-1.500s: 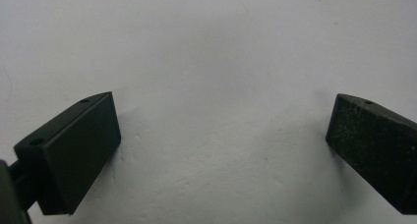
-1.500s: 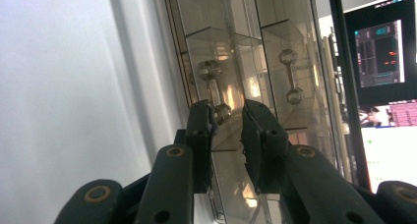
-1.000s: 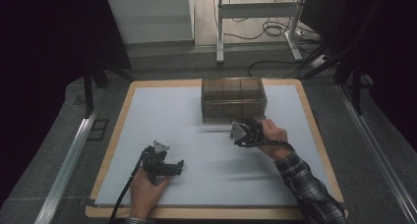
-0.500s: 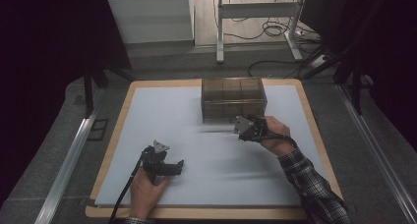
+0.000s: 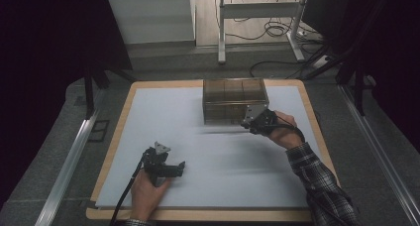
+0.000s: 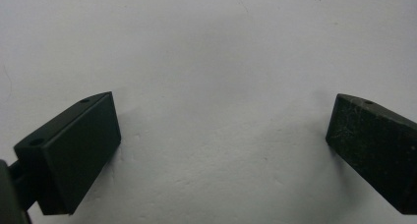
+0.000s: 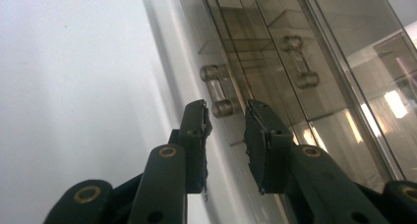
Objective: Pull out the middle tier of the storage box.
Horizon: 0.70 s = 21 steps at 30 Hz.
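A smoky clear drawer box [image 5: 235, 94] stands at the far middle of the white mat [image 5: 163, 117]. My right gripper [image 5: 246, 123] is at the box's front right corner, raised a little off the mat. In the right gripper view its jaws [image 7: 226, 111] stand narrowly apart, just short of the lower end of a clear drawer handle [image 7: 219, 89], and do not press on it. A second handle [image 7: 299, 62] sits on the neighbouring drawer. My left gripper [image 5: 179, 167] rests low at the near left with its jaws wide apart over bare mat [image 6: 221, 47] and nothing between them.
The mat lies on a wooden board [image 5: 119, 137] with grey floor and metal rails [image 5: 74, 151] around it. Table legs and cables [image 5: 270, 30] stand beyond the far edge. A plaid sleeve [image 5: 322, 186] comes in at the near right.
My right gripper has risen and shifted right and farther along the box's front. The left hand has stayed put.
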Each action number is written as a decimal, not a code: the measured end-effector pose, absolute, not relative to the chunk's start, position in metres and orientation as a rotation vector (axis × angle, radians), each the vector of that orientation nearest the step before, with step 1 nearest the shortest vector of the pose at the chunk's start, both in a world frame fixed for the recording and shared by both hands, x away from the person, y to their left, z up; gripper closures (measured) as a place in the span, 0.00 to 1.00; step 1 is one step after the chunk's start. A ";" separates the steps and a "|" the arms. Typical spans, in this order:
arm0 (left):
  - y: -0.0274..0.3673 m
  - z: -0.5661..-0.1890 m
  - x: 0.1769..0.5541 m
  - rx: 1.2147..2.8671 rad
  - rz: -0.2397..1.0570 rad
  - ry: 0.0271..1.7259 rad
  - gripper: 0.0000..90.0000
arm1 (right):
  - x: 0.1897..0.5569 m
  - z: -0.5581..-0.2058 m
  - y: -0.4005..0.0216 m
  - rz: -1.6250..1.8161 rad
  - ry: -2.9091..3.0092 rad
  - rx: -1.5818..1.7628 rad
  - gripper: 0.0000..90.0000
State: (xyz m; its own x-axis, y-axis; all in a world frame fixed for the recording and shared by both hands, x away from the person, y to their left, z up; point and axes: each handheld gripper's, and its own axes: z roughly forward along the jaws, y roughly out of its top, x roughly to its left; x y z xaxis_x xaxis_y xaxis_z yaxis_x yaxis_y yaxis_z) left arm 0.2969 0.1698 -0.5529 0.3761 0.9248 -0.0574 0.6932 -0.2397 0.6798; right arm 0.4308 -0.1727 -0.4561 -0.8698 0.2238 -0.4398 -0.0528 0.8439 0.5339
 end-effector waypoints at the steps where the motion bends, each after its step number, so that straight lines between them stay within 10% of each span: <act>1: 0.170 -0.553 0.297 2.015 0.479 1.389 0.00 | 0.433 -0.455 -0.174 0.758 2.531 0.126 0.78; 21: 0.170 -0.553 0.297 2.014 0.479 1.389 0.00 | 0.482 -0.454 -0.196 0.733 2.746 0.089 0.83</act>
State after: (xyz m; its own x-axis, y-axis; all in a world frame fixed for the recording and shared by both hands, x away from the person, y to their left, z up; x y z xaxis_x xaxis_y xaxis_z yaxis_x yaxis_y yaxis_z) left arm 0.2970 0.1698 -0.5530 0.3760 0.9248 -0.0574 0.6928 -0.2394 0.6802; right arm 0.4824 -0.1961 -0.4545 -0.9539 0.1346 -0.2682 -0.0169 0.8682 0.4958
